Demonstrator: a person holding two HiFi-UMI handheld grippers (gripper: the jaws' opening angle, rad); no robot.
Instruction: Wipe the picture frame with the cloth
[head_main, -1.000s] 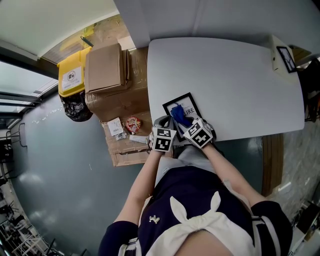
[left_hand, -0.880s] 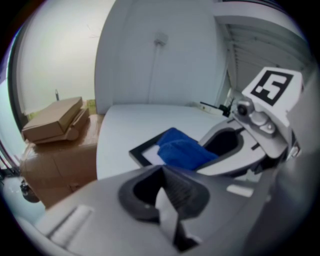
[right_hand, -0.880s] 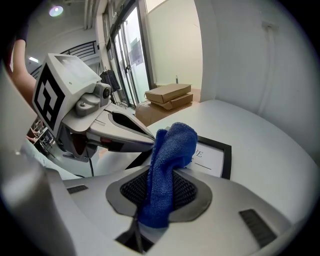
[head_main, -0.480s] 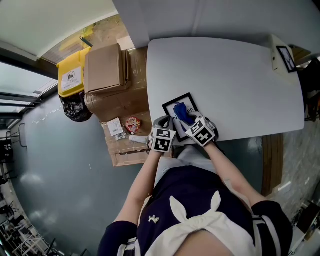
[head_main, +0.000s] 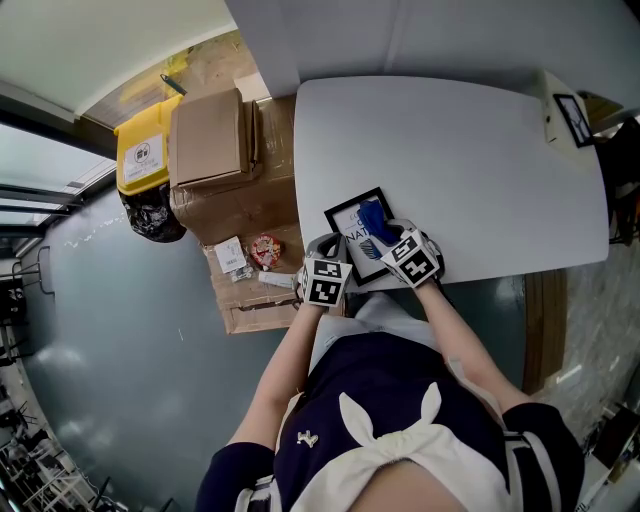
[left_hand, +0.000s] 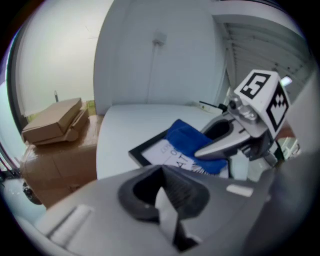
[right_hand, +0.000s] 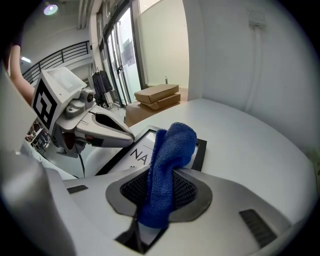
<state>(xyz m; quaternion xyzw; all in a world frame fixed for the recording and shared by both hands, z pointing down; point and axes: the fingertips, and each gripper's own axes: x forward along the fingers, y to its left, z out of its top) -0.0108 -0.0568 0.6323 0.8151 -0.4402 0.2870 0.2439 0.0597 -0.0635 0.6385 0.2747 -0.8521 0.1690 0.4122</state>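
A black picture frame (head_main: 349, 214) with a white print lies at the near-left edge of the white table (head_main: 480, 160). My right gripper (head_main: 385, 238) is shut on a blue cloth (head_main: 372, 221), whose bunched end rests on the frame's glass. In the right gripper view the cloth (right_hand: 170, 155) rises from between the jaws over the frame (right_hand: 200, 150). My left gripper (head_main: 335, 250) sits at the frame's near-left corner, jaws together, its tip (right_hand: 127, 136) at the frame's edge. From the left gripper view, the cloth (left_hand: 192, 145) lies on the frame (left_hand: 155, 150) under the right gripper (left_hand: 200, 152).
Cardboard boxes (head_main: 215, 140) and a yellow bin (head_main: 145, 150) stand left of the table. Small packets (head_main: 265, 248) lie on a lower box. A small white device (head_main: 565, 115) sits at the table's far right corner. A wall runs behind the table.
My right gripper has slid the blue cloth to the right across the frame's glass. The left gripper has stayed at the frame's corner.
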